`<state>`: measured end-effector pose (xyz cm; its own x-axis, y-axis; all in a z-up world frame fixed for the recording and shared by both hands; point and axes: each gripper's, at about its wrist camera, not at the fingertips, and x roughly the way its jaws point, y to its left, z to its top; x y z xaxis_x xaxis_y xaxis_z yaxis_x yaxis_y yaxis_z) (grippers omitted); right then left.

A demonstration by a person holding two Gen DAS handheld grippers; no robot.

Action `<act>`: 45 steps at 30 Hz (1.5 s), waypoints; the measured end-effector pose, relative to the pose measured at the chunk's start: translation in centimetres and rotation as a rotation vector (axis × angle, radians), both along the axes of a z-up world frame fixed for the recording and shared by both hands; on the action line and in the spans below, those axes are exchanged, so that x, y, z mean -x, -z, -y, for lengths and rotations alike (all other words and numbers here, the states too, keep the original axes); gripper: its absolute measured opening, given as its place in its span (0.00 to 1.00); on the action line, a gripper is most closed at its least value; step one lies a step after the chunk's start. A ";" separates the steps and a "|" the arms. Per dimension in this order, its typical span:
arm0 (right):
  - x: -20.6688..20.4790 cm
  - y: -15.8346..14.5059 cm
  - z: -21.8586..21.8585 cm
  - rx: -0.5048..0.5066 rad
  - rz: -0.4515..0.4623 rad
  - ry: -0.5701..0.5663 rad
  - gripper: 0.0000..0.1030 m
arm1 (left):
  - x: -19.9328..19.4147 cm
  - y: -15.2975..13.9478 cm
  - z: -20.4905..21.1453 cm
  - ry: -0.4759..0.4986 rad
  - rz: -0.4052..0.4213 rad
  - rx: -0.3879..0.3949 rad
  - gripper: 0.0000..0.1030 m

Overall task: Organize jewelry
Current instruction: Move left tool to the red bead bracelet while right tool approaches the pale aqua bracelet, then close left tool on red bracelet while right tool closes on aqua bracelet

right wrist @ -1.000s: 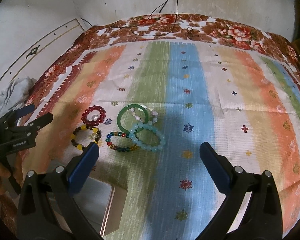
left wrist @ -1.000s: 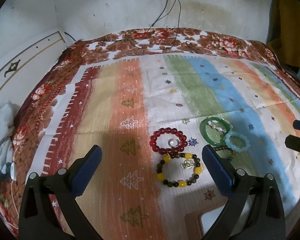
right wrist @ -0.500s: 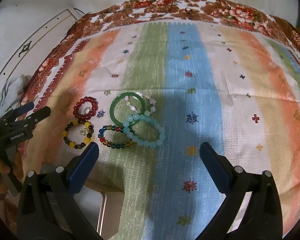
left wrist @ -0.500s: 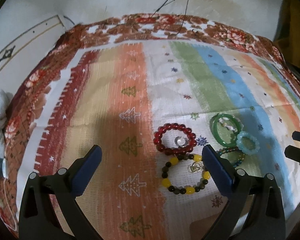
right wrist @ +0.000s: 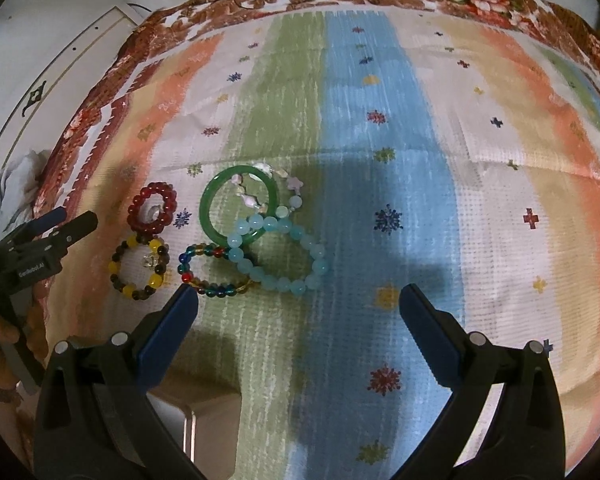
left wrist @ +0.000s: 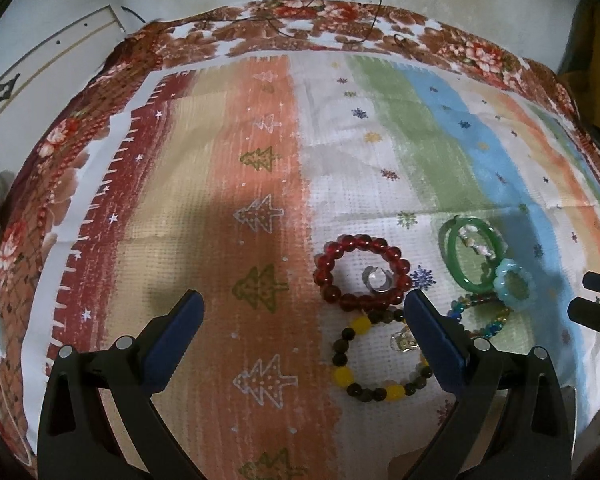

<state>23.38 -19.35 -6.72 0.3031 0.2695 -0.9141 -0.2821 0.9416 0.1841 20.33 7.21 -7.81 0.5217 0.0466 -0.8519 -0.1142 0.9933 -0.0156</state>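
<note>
Several bracelets lie on the striped cloth. A red bead bracelet (left wrist: 362, 274) rings a small silver ring (left wrist: 376, 280). Below it lies a yellow-and-dark bead bracelet (left wrist: 374, 356). To the right are a green bangle (left wrist: 474, 256), a pale blue bead bracelet (left wrist: 514, 286) and a multicolour bead bracelet (left wrist: 480, 316). The same pieces show in the right wrist view: red bracelet (right wrist: 153, 209), yellow-and-dark bracelet (right wrist: 139, 266), green bangle (right wrist: 239, 208), pale blue bracelet (right wrist: 278, 256), multicolour bracelet (right wrist: 214, 270). My left gripper (left wrist: 302, 308) is open and empty, just before the red bracelet. My right gripper (right wrist: 298, 300) is open and empty, just before the pale blue bracelet.
The striped cloth (left wrist: 204, 208) covers a bed against a white wall, with a floral border at the back. A metal box (right wrist: 196, 428) sits at the near edge under my right gripper. The left gripper shows at the left of the right wrist view (right wrist: 40, 240).
Both grippers have moved forward and down toward the bracelets, which now look larger and nearer. The jewelry has not moved. Both jaws stay open.
</note>
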 end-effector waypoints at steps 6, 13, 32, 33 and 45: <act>-0.5 0.7 -0.3 0.025 -0.024 0.006 0.96 | -0.9 1.0 -0.9 -0.023 -0.062 0.053 0.95; -1.4 1.8 -0.2 0.035 -0.057 0.028 0.96 | -1.6 2.1 -1.4 -0.037 -0.114 0.086 0.95; -3.9 4.3 0.1 0.103 -0.100 0.086 0.96 | -4.3 4.4 -1.7 -0.040 -0.184 0.091 0.78; -4.1 4.5 0.1 0.107 -0.104 0.089 0.96 | -4.4 4.5 -1.6 -0.040 -0.182 0.087 0.78; -5.2 6.1 -0.2 0.159 -0.118 0.089 0.96 | -5.3 5.4 -1.3 -0.026 -0.189 0.035 0.68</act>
